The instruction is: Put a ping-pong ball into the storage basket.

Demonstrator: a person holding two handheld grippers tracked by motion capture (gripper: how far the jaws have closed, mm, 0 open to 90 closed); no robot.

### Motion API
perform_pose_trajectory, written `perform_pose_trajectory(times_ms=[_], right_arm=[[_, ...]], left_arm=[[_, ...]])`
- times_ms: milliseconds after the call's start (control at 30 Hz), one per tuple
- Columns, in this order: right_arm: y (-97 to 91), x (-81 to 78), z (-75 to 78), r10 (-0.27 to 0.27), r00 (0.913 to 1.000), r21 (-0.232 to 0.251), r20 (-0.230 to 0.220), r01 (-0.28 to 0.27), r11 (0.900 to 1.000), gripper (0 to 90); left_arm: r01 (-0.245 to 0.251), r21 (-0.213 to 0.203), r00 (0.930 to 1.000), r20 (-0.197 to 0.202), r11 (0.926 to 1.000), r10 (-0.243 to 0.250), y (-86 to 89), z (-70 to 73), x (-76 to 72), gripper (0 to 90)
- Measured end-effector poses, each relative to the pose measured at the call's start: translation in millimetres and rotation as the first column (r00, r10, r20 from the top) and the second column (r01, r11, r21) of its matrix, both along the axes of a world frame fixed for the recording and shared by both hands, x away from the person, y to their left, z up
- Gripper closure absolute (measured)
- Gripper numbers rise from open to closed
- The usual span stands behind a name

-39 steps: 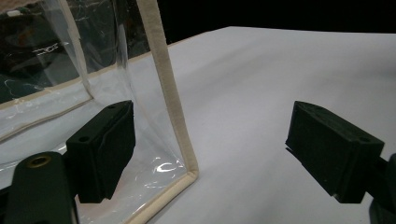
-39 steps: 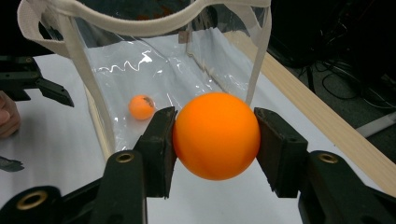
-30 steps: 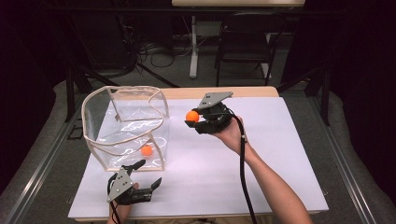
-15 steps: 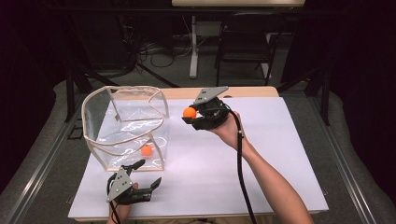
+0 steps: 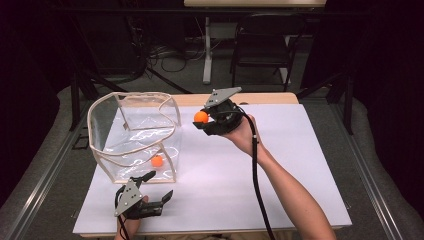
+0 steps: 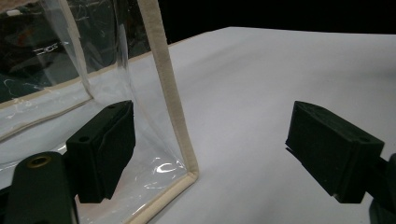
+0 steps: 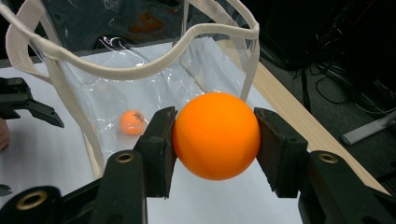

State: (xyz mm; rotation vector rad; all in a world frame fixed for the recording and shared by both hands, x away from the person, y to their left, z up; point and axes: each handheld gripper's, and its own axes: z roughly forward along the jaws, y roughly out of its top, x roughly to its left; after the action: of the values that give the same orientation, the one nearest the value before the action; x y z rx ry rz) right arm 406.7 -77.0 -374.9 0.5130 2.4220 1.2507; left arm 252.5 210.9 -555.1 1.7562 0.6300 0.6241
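My right gripper [image 5: 202,119] hovers above the white table, just right of the clear bag's [image 5: 131,131] open top, and is shut on an orange ball [image 5: 201,117]. In the right gripper view the ball [image 7: 215,135] sits squeezed between both pads of the right gripper [image 7: 215,144], with the bag's beige rim [image 7: 140,70] beyond it. A second orange ball [image 5: 157,161] lies inside the bag on its bottom, and shows through the plastic [image 7: 132,122]. My left gripper [image 5: 159,185] rests near the front edge, open. Its jaws straddle the bag's front corner seam [image 6: 170,107] without pressing it.
The white table sheet [image 5: 280,165] stretches to the right and front of the bag. A wooden table edge [image 5: 270,98] runs along the back. Behind the table stand a chair [image 5: 265,50], floor cables and a dark backdrop.
My right gripper with the orange ball has crept slightly up and left, toward the bag's top. The left gripper has stayed put.
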Motion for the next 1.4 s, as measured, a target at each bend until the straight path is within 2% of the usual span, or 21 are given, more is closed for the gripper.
perform_pose_trajectory(times_ms=[433,1400], right_arm=[[6.0,4.3,8.1,0.000,1.0000,-0.012,0.001,0.000,0.9999,51.3],[22.1,5.4,29.0,0.021,0.9992,-0.019,0.034,-0.020,0.9996,51.3]], left_arm=[[-0.002,-0.003,1.0000,0.001,1.0000,0.002,0.4,0.2,0.2,15.7],[-0.002,-0.006,1.0000,0.003,1.0000,0.002,0.2,0.5,-0.1,15.7]])
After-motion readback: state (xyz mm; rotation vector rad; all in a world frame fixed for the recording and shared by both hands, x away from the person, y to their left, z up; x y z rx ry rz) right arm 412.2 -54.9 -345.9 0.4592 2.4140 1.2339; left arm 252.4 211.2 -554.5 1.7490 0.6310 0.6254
